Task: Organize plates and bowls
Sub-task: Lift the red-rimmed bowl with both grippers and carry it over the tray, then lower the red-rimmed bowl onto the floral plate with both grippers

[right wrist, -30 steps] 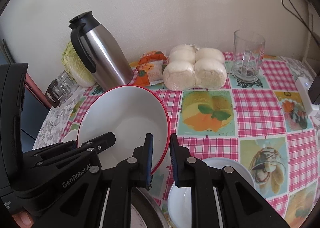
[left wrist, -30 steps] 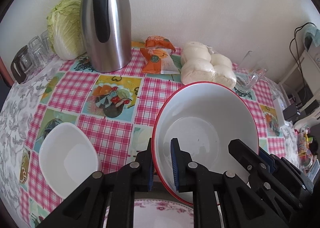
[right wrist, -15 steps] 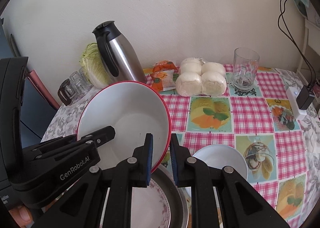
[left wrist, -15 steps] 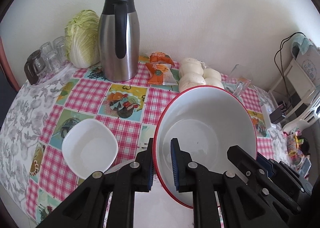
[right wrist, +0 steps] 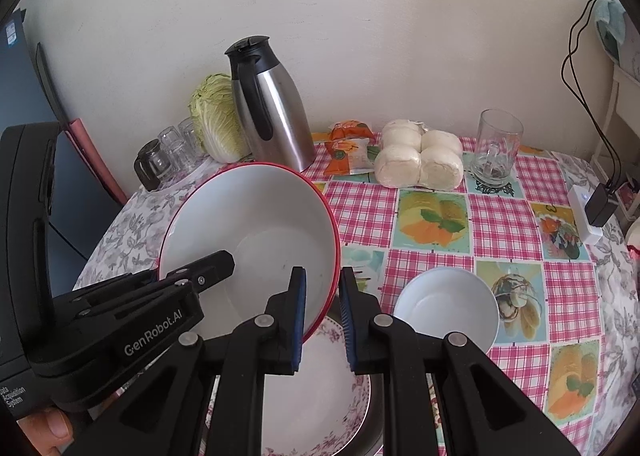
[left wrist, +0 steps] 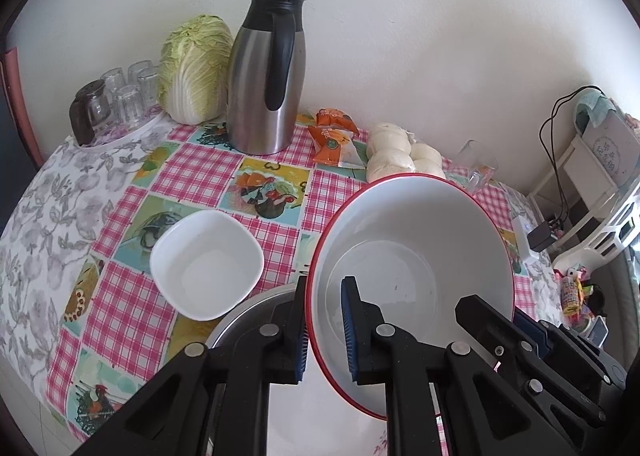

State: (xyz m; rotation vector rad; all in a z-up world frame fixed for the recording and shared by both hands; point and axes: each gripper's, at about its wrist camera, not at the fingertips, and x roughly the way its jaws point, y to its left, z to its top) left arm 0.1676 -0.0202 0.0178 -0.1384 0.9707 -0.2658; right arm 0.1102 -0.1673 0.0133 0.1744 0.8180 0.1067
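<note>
Both tongs are clenched on the rim of the same red-rimmed bowl (left wrist: 412, 252), holding it tilted above the table (left wrist: 192, 172): the left tongs (left wrist: 324, 320) pinch its left edge, one pad inside and one outside, and the right tongs (right wrist: 322, 312) pinch its right edge the same way. In the right wrist view the left tongs reach in from the left, and a bit of a hand (right wrist: 48, 430) shows at the near left corner. Directly below the bowl, at the near edge, lies a flower-patterned plate (right wrist: 320, 396) that seems to sit in a metal dish (left wrist: 244, 312), though the tongs hide much of it. A square white bowl (left wrist: 206, 264) sits to the left of that dish, and a round white bowl (right wrist: 448, 306) to its right. Along the far side, by the wall, stand a cabbage (left wrist: 196, 68), a steel thermos jug (left wrist: 266, 72), orange snack packets (left wrist: 334, 140), bagged white buns (right wrist: 420, 160) and a glass mug (right wrist: 494, 148), with small glasses (left wrist: 128, 96) on a tray at the far left.
</note>
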